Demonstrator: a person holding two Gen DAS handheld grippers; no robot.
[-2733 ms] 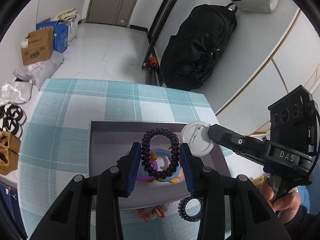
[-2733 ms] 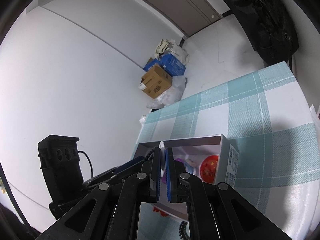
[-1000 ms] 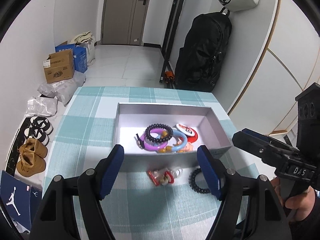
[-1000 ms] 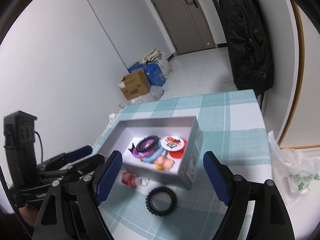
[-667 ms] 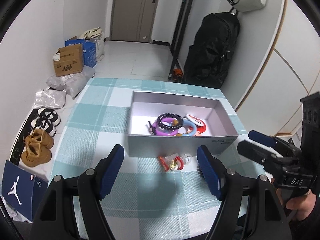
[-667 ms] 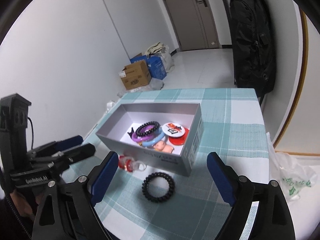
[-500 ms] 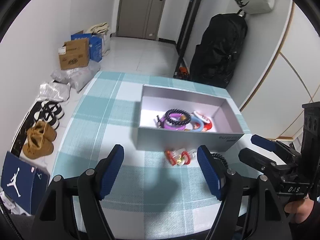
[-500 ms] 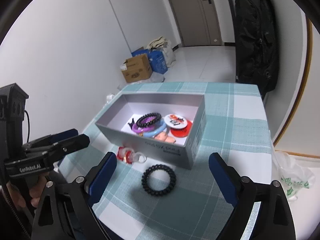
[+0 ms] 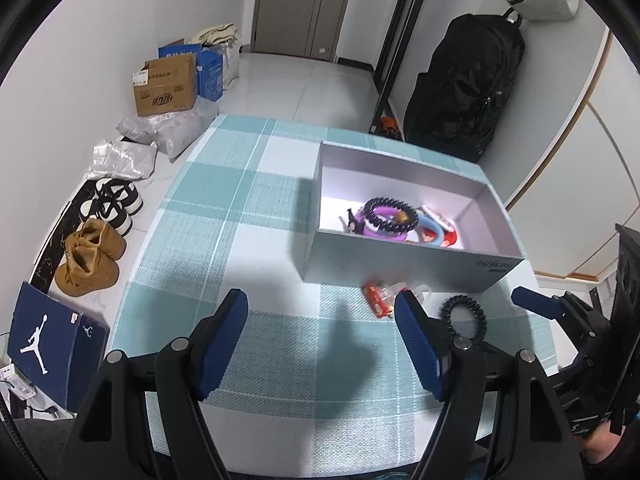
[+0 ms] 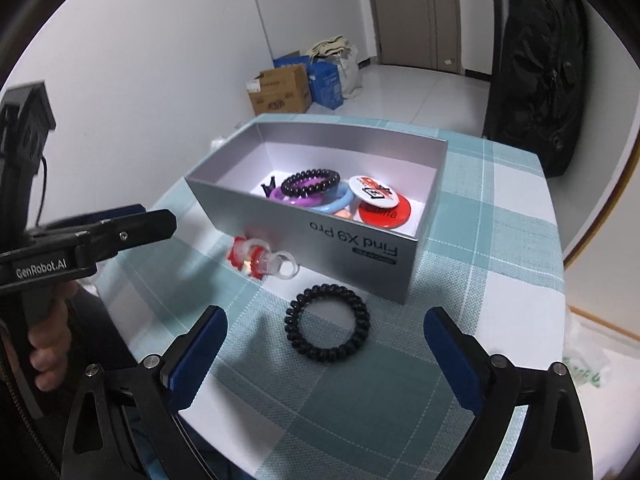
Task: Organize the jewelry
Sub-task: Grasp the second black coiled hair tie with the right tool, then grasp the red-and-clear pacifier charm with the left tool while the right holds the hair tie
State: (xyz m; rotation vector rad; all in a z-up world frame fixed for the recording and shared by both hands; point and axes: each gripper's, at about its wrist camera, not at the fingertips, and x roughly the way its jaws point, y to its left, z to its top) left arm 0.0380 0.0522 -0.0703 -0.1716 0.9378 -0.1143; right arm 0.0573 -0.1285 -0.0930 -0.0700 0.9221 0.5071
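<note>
Right gripper [image 10: 324,344] jaws just opening, wide, empty; left gripper [image 9: 322,336] apart, empty. One black coil hair tie [image 10: 327,323] lower centre, one red-clear trinket [image 10: 262,261], one grey box [image 10: 360,252] holding two badges.

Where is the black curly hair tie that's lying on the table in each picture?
Left wrist view: the black spiral hair tie lies low on the right, partly hidden behind the gripper's right finger.
Right wrist view: it lies near the middle, in full view on the checked cloth.
Shared landmark: the grey box; the tie lies just in front of it.
</note>
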